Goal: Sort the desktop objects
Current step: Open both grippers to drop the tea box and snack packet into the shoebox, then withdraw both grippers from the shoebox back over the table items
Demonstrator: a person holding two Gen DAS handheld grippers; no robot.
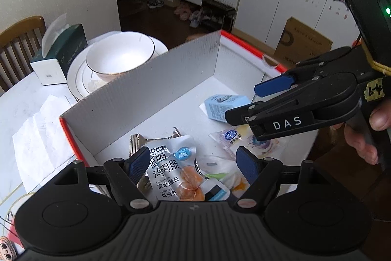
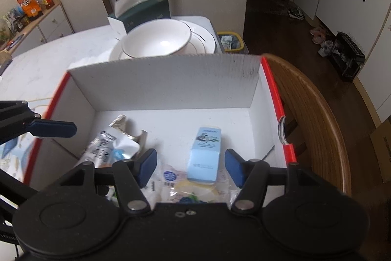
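snack packets (image 1: 171, 173) in red-edged box (image 1: 146, 82) (white tabletop (image 1: 14, 109)), dark wood floor (image 2: 281, 23).

My left wrist camera looks steeply down along my left gripper (image 1: 193, 164) into the open white box (image 1: 136, 94), close above its near left part, with the table's plates and tissue box beyond the box's far wall and my right gripper (image 1: 246, 102) crossing in from the right. My right wrist camera sits just as close over the box's near right side, behind my right gripper (image 2: 190, 164), facing the same far wall. Both views share the box floor, the light blue carton (image 2: 205, 153), the bowl (image 2: 156, 40) and the tissue box (image 2: 141, 11).
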